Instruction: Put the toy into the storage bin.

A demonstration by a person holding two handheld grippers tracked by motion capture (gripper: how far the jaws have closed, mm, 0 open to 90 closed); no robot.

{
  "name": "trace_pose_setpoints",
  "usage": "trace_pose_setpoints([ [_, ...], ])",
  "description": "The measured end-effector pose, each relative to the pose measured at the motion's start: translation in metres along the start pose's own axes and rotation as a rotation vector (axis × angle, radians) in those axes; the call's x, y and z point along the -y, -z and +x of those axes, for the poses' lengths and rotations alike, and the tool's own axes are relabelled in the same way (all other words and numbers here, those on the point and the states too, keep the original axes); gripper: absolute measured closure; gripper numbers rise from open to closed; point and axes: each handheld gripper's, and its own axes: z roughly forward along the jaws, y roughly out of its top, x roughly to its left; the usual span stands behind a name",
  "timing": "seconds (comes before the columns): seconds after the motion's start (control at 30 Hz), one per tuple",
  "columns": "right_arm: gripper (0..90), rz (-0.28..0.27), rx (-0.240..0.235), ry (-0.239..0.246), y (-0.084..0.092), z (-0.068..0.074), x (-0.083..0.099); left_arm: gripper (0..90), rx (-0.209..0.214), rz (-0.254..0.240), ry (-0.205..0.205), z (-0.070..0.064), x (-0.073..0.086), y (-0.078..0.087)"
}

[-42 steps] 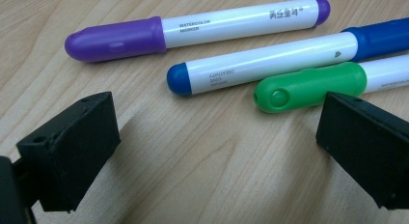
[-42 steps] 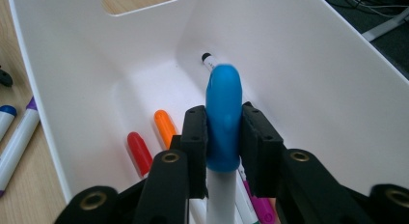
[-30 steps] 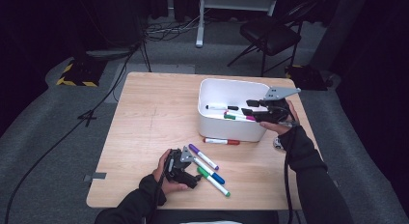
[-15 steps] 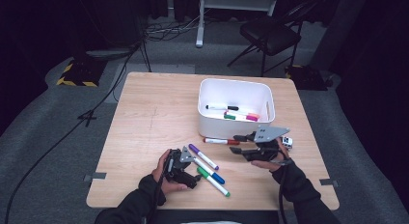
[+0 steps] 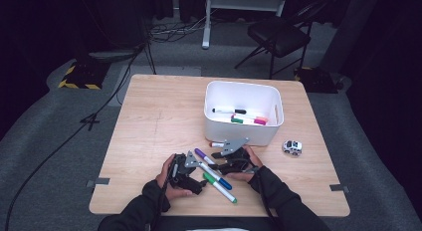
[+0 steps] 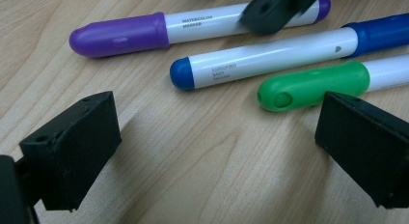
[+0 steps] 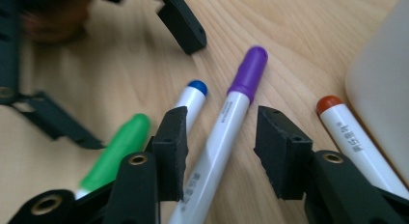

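Three markers lie side by side on the wooden table [image 5: 149,121]: purple [image 5: 203,155], blue [image 5: 216,177] and green [image 5: 219,187]. My right gripper [image 5: 213,160] is low over them. Its jaws [image 7: 219,132] straddle the purple marker [image 7: 246,74] and have just been closing, with gaps still showing on both sides. The blue marker [image 7: 193,91] and green marker [image 7: 118,147] lie just outside one jaw. My left gripper [image 5: 199,175] rests wide open on the table, with bare wood between its jaws [image 6: 217,122]. The green cap [image 6: 313,84] lies near one of them.
A red-capped marker [image 5: 217,144] lies against the white bin [image 5: 242,133], which holds several markers. A small toy car [image 5: 292,147] stands right of the bin. The left gripper's far jaw [image 7: 183,26] sits just beyond the purple cap.
My right gripper came down from over the bin to the markers near the front edge and now straddles the purple one. The left gripper stayed put.
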Motion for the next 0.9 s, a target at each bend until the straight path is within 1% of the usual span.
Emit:
trace_pose_setpoints([
  [0.03,61.7,0.018,0.007,0.014,-0.004,0.0,0.0,2.2,-0.001,0.0,0.001,0.0,0.0,0.0],
  [0.07,65.3,0.024,0.006,0.012,-0.007,-0.001,0.001,2.2,-0.001,0.0,0.001,0.0,0.0,0.0],
  [0.1,69.0,0.027,0.003,0.002,-0.007,-0.002,0.002,2.2,-0.001,0.0,0.0,0.0,0.0,0.0],
  [0.13,72.3,0.016,0.002,-0.006,-0.007,-0.003,0.004,2.2,0.0,0.0,0.0,0.0,0.0,0.0],
  [0.17,75.9,0.019,0.011,-0.011,-0.005,-0.004,0.005,2.2,-0.001,0.0,0.0,0.0,0.0,0.0],
  [0.23,76.8,0.019,0.001,-0.014,-0.001,-0.006,0.009,2.2,0.001,-0.001,-0.002,0.0,0.0,0.0],
  [0.3,76.9,0.015,0.003,-0.029,0.006,-0.007,0.015,2.1,0.002,0.0,-0.005,0.0,0.0,0.0],
  [0.33,76.9,0.023,0.006,-0.024,0.011,-0.007,0.019,2.1,0.001,0.002,-0.004,0.0,0.0,0.0],
  [0.37,76.9,0.02,0.005,-0.023,0.016,-0.008,0.024,2.1,0.002,0.001,-0.004,0.0,0.0,0.0],
  [0.4,76.9,0.024,0.011,-0.037,0.022,-0.008,0.028,2.1,-0.002,-0.003,0.0,0.0,0.0,-0.001],
  [0.43,76.9,0.03,0.015,-0.035,0.029,-0.009,0.033,2.1,-0.012,-0.013,-0.009,0.0,-0.001,-0.001],
  [0.47,76.9,0.03,0.013,-0.045,0.035,-0.009,0.039,2.0,-0.011,-0.014,-0.009,0.0,-0.001,-0.001],
  [0.5,76.9,0.036,0.026,-0.042,0.042,-0.011,0.045,2.1,-0.011,-0.014,-0.008,0.0,-0.001,-0.001],
  [0.53,76.9,0.034,0.028,-0.064,0.051,-0.012,0.052,2.0,-0.011,-0.014,-0.009,0.0,-0.001,-0.001],
  [0.57,76.8,0.029,0.03,-0.08,0.056,-0.012,0.057,2.0,-0.015,-0.016,-0.009,0.0,-0.001,-0.001],
  [0.6,76.8,0.031,0.034,-0.081,0.063,-0.013,0.063,2.0,-0.018,-0.018,-0.01,0.0,-0.001,-0.001],
  [0.63,76.8,0.03,0.041,-0.083,0.069,-0.013,0.068,2.0,-0.012,-0.012,-0.01,0.001,-0.001,-0.001],
  [0.67,76.7,0.034,0.043,-0.078,0.075,-0.014,0.074,2.0,-0.013,-0.01,-0.01,0.001,-0.001,-0.001],
  [0.7,76.6,0.029,0.042,-0.085,0.08,-0.014,0.078,2.0,-0.012,-0.01,-0.008,0.0,-0.001,-0.001],
  [0.73,75.1,0.033,0.051,-0.087,0.086,-0.014,0.083,2.0,-0.012,-0.01,-0.008,0.0,-0.001,-0.001],
  [0.77,72.3,0.038,0.049,-0.096,0.089,-0.014,0.085,1.9,-0.012,-0.01,-0.008,0.0,-0.001,-0.001],
  [0.8,70.8,0.035,0.054,-0.092,0.091,-0.015,0.087,1.9,-0.012,-0.01,-0.008,0.0,-0.001,-0.001],
  [0.87,68.8,0.023,0.059,-0.105,0.095,-0.014,0.087,1.9,-0.011,-0.01,-0.008,0.0,-0.001,-0.001],
  [0.9,67.2,0.009,0.059,-0.091,0.095,-0.015,0.085,1.9,-0.011,-0.009,-0.008,0.001,-0.001,-0.001],
])
